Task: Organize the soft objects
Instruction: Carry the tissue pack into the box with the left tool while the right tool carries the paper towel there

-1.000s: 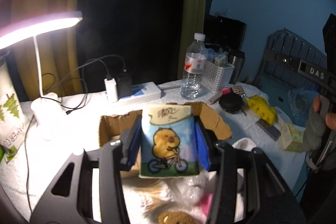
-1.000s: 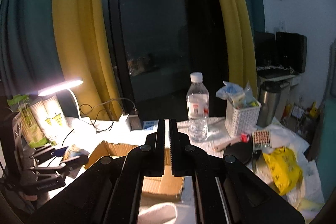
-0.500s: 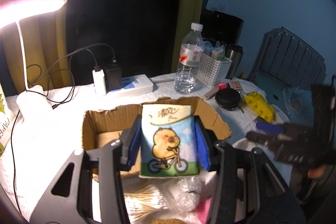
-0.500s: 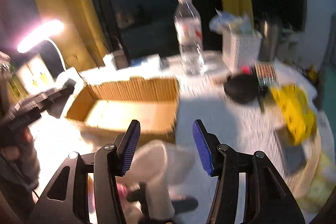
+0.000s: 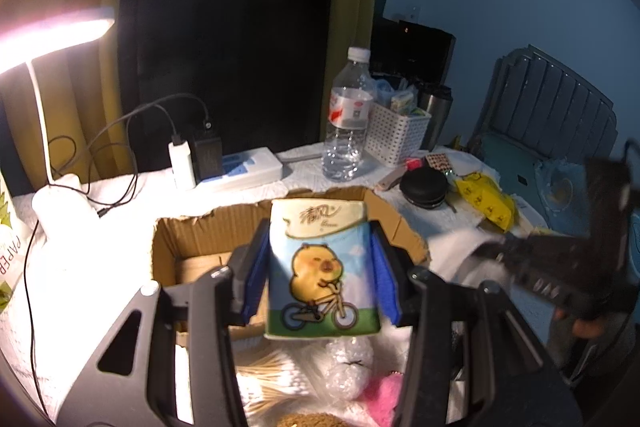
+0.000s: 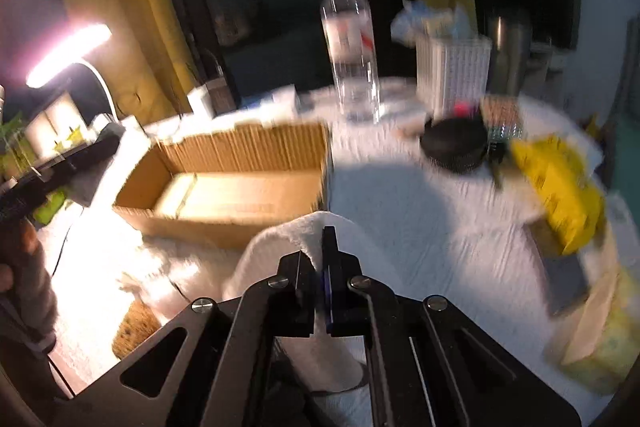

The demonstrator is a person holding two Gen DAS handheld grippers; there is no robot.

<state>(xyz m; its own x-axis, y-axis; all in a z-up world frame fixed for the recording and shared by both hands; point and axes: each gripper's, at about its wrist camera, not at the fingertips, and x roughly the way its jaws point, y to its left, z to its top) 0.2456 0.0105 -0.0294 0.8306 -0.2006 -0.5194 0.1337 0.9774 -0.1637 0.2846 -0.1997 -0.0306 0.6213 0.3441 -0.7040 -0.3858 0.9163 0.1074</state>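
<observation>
My left gripper (image 5: 318,247) is shut on a soft tissue pack (image 5: 320,275) printed with a yellow chick on a bicycle, held upright above the near edge of an open cardboard box (image 5: 192,239). In the right wrist view my right gripper (image 6: 320,255) has its jaws shut, pinching a fold of a white towel (image 6: 276,251) that lies on the table in front of the box (image 6: 248,151). The same gripper (image 5: 560,267) shows blurred at the right of the left wrist view. The box floor looks bare.
A water bottle (image 5: 348,123), a white basket (image 5: 396,131), a power strip (image 5: 240,171) and a lit desk lamp (image 5: 52,35) stand behind the box. A black round case (image 6: 456,143) and a yellow bag (image 6: 560,183) lie right. Cotton swabs (image 5: 272,371) lie near.
My right gripper dropped toward the table, opened over the white towel, then shut on its fold. The left gripper kept the tissue pack over the box.
</observation>
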